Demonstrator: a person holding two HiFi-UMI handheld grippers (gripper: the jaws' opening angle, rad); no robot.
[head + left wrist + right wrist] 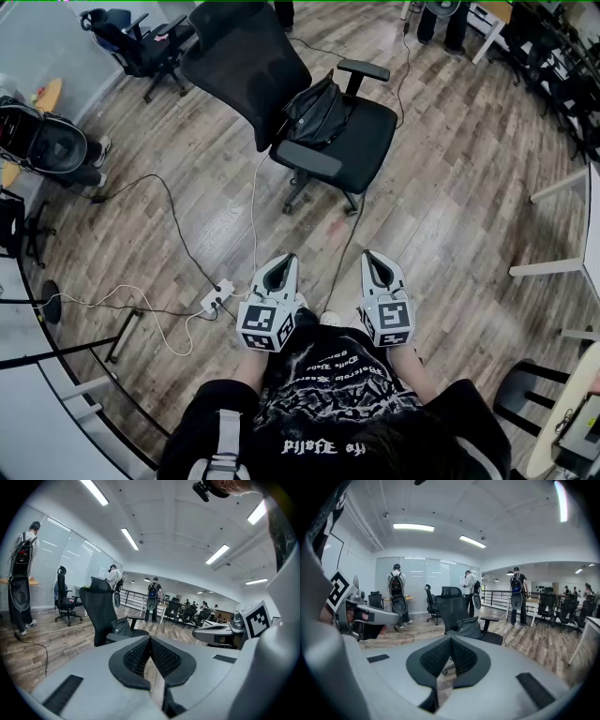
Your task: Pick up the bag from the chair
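A black bag point(317, 111) leans against the backrest on the seat of a black office chair point(361, 145), some way ahead of me across the wooden floor. The same bag point(121, 628) shows small in the left gripper view and the bag point(469, 628) in the right gripper view, on the chair point(454, 606). My left gripper point(285, 263) and right gripper point(371, 259) are held side by side close to my body, both pointing toward the chair. Each is shut with nothing between its jaws, and both are well short of the bag.
White and black cables and a power strip point(217, 298) lie on the floor between me and the chair. A second office chair point(141, 42) stands at the back left. White table legs point(553, 267) are at the right. Several people point(396, 597) with backpacks stand farther off.
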